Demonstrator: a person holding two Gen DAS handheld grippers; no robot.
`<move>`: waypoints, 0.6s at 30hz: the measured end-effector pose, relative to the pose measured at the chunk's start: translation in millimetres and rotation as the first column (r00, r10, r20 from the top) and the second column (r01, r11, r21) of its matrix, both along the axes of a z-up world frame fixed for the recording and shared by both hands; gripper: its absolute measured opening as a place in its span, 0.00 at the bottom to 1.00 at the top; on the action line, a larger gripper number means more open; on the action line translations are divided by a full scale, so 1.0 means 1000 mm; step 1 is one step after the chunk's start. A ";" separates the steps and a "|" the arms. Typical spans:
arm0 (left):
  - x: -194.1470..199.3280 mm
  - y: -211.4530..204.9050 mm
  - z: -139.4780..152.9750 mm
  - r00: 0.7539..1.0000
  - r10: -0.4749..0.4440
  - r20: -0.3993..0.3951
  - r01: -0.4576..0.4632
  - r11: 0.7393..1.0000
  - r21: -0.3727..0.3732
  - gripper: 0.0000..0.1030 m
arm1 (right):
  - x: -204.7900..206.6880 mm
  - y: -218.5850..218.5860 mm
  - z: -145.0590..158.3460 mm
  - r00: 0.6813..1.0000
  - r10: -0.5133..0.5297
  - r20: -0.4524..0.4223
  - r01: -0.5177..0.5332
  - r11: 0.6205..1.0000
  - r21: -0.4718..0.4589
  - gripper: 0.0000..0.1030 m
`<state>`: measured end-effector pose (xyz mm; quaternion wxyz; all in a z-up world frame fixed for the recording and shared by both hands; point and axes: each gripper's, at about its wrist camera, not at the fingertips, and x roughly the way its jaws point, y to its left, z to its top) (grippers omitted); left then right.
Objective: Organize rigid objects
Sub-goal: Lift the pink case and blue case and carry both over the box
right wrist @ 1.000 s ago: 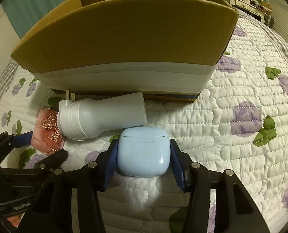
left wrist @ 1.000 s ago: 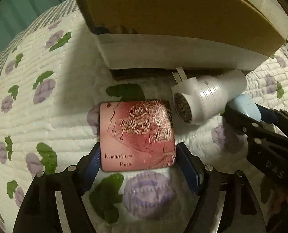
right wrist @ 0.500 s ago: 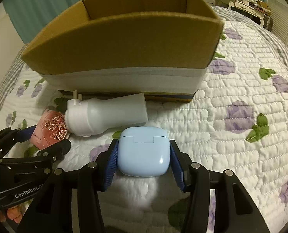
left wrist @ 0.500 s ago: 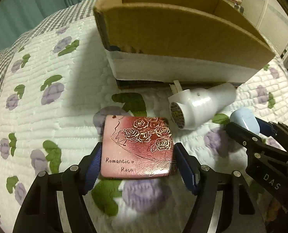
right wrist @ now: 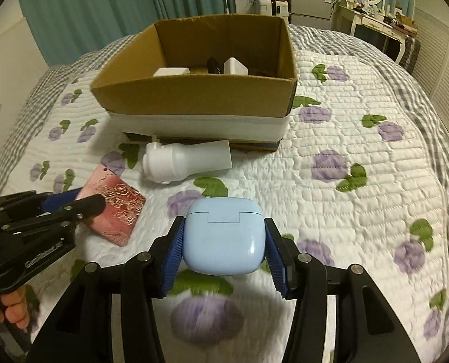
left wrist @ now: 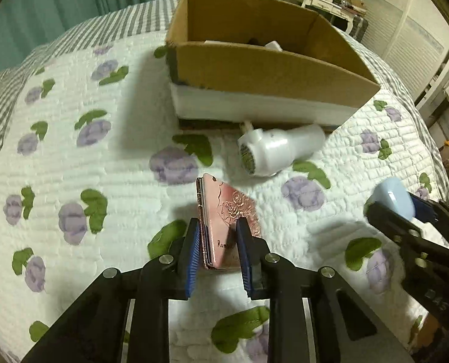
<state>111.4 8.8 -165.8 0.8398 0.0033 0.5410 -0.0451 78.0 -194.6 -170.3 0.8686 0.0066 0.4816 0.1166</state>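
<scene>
My left claw (left wrist: 217, 243) has just been closing and now pinches the pink tin (left wrist: 224, 227) by its thin sides, tilted on edge above the bed (left wrist: 103, 157). My right claw (right wrist: 224, 249) grips the blue case (right wrist: 224, 236), also off the quilt. The white bottle (right wrist: 185, 160) lies just before the box (right wrist: 194, 96).

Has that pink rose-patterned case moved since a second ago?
Yes. The pink case lay flat on the quilt; now it is tipped on edge and lifted towards the cardboard box, pinched in the left claw, whose jaws have just been closing.
</scene>
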 end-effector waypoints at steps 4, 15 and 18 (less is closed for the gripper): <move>-0.007 0.005 -0.001 1.000 0.025 -0.011 -0.025 0.998 -0.055 0.23 | -0.005 0.008 -0.002 1.000 -0.005 0.003 0.005 1.000 -0.001 0.49; 0.017 0.018 -0.030 0.990 0.073 -0.123 -0.092 0.983 -0.160 0.44 | 0.001 -0.002 -0.018 0.999 -0.030 -0.039 0.031 0.999 0.024 0.49; 0.023 0.019 -0.038 0.985 0.069 -0.160 -0.098 0.979 -0.180 0.54 | 0.004 -0.008 -0.023 0.998 -0.045 -0.052 0.047 0.998 0.031 0.49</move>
